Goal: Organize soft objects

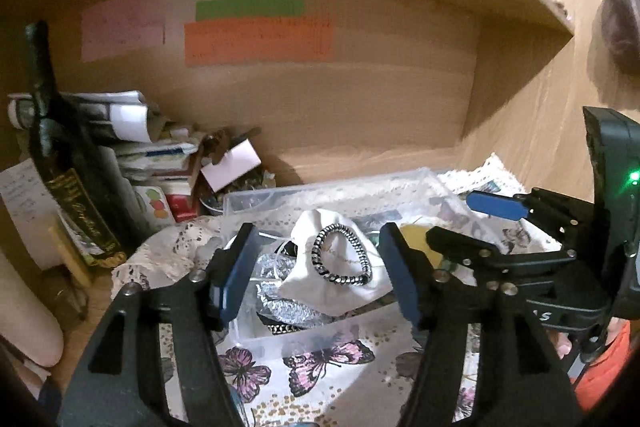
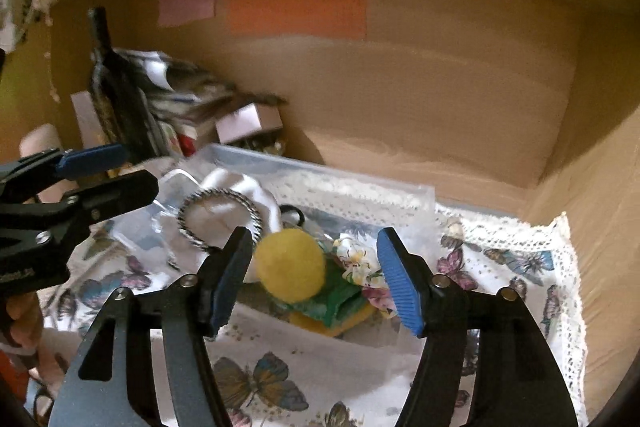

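Observation:
A clear plastic box [image 1: 304,337] [image 2: 360,187] sits on a butterfly cloth in a wooden cubby. Its left part holds a white pouch [image 1: 340,279] with a black-and-silver spiral hair tie [image 1: 340,255] [image 2: 224,223] on top, and silver fabric [image 1: 280,303]. Its right part holds a yellow pom-pom [image 2: 290,265], green fabric [image 2: 336,301] and a floral scrunchie [image 2: 360,265]. My left gripper [image 1: 314,271] is open, empty, above the pouch. My right gripper [image 2: 314,279] is open, empty, straddling the pom-pom. Each gripper also shows in the other's view, the right gripper [image 1: 480,227] and the left gripper [image 2: 108,171].
A dark bottle [image 1: 68,179] [image 2: 116,99], stacked papers and small boxes [image 1: 152,155] fill the cubby's back left corner. Coloured sticky notes [image 1: 256,35] are on the back wall. The butterfly cloth [image 2: 500,267] has a lace edge by the right wall.

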### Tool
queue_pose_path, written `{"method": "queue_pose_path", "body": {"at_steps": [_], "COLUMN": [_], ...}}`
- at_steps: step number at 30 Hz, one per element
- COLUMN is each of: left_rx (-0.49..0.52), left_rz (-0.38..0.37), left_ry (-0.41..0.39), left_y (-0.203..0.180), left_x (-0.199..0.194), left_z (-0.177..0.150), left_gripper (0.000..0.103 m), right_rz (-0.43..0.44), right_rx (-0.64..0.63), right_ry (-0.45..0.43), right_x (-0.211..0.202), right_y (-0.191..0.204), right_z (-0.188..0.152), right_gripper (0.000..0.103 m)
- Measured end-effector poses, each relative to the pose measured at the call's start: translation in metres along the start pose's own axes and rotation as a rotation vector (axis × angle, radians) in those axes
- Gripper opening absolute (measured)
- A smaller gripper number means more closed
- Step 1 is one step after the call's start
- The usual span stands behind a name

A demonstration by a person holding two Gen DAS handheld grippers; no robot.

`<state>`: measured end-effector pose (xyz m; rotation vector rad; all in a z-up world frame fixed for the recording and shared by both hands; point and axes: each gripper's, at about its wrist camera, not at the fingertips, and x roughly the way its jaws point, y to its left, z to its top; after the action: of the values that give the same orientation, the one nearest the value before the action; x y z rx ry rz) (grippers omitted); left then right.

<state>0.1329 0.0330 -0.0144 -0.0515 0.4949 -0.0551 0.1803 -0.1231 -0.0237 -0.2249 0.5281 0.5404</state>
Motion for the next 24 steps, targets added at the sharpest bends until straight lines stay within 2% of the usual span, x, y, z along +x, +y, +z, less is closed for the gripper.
{"method": "queue_pose_path", "body": {"at_steps": [2,6,7,11,12,14,18,24], "left_rx": [-0.002,-0.007,-0.007,-0.008,-0.006,-0.001,0.009,0.024], "left_rz": [-0.005,-0.009,-0.010,-0.017,-0.019,-0.028,-0.009,0.003], "left_ry": [-0.024,-0.075,-0.087,-0.129,-0.139,-0.165,-0.216,-0.254], "left_y": [0.000,0.000,0.000,-0.003,-0.004,-0.006,-0.011,-0.019], "left_x": [-0.012,-0.034,-0.039,-0.056,-0.060,-0.070,-0.087,-0.103], "left_z": [0.000,-0.003,-0.004,-0.007,-0.008,-0.013,-0.019,-0.026], "left_gripper": [0.065,0.069,0.071,0.080,0.084,0.090,0.100,0.103], "right_rz": [0.003,0.012,0.010,0.007,0.010,0.015,0.024,0.026], "right_rx": [-0.003,-0.001,-0.002,-0.003,0.001,0.012,0.030,0.045], "right_ry": [-0.037,-0.114,-0.129,-0.192,-0.207,-0.233,-0.252,-0.257], "right_x": [-0.016,-0.048,-0.054,-0.079,-0.084,-0.093,-0.100,-0.105], "right_y": [0.002,0.005,0.005,0.009,0.009,0.010,0.012,0.014], "right_z": [0.000,-0.002,-0.003,-0.006,-0.007,-0.009,-0.013,-0.020], "right_gripper": [0.062,0.074,0.074,0.077,0.082,0.086,0.087,0.090]}}
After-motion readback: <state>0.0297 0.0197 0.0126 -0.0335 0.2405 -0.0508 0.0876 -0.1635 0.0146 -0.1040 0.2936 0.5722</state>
